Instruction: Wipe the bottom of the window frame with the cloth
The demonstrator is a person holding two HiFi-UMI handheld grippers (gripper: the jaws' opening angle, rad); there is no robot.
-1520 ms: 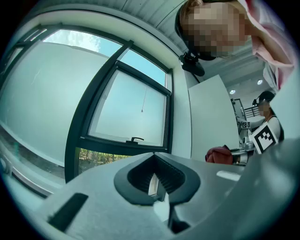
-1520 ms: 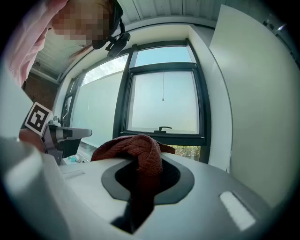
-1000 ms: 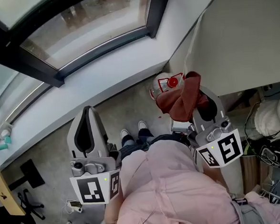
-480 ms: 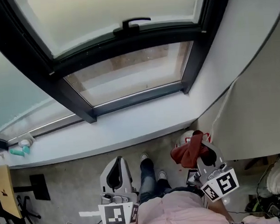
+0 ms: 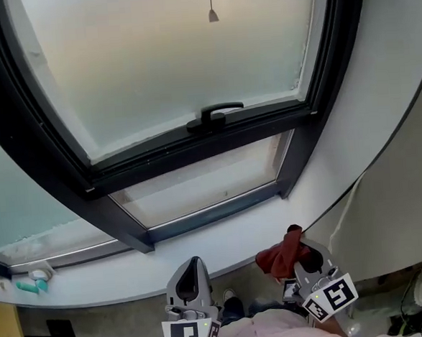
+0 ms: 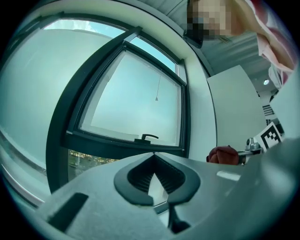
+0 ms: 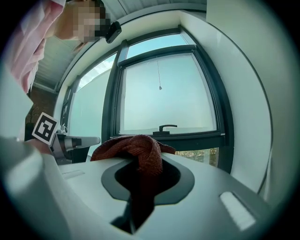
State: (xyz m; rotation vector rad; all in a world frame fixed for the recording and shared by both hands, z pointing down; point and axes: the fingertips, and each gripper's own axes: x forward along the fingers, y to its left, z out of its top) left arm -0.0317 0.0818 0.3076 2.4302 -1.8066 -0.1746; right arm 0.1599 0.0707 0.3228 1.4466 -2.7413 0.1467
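Right gripper (image 7: 140, 176): clenched on the red-brown cloth (image 7: 136, 146). The cloth bunches over the jaw tips and spills toward the left gripper's side.

Left gripper (image 6: 153, 161): jaws pinched together on nothing, held low just to the left of the right one.

Step in hand, as I judge it: the reach to the window, with wiping not yet begun. The cloth touches nothing but the tool.

Bottom rail of the window frame (image 5: 213, 216): ahead of the right gripper and off to its left, beyond the white sill (image 5: 96, 276). Dark corner upright (image 5: 297, 158): almost straight ahead of the cloth. Window handle (image 5: 214, 116): farther ahead on the upper sash, not part of this job.

Doing it well:
- Carry the right gripper forward over the sill and land near the corner upright, the closest end of the rail.
- Tilt the tool so the bunched cloth meets the rail first, not the hard jaw tips.
- Keep the clench firm, since the loose tail could drag out under friction.
- Sweep leftward along the rail in one pressed pass.
- Keep the left gripper back, clear of the sweep.
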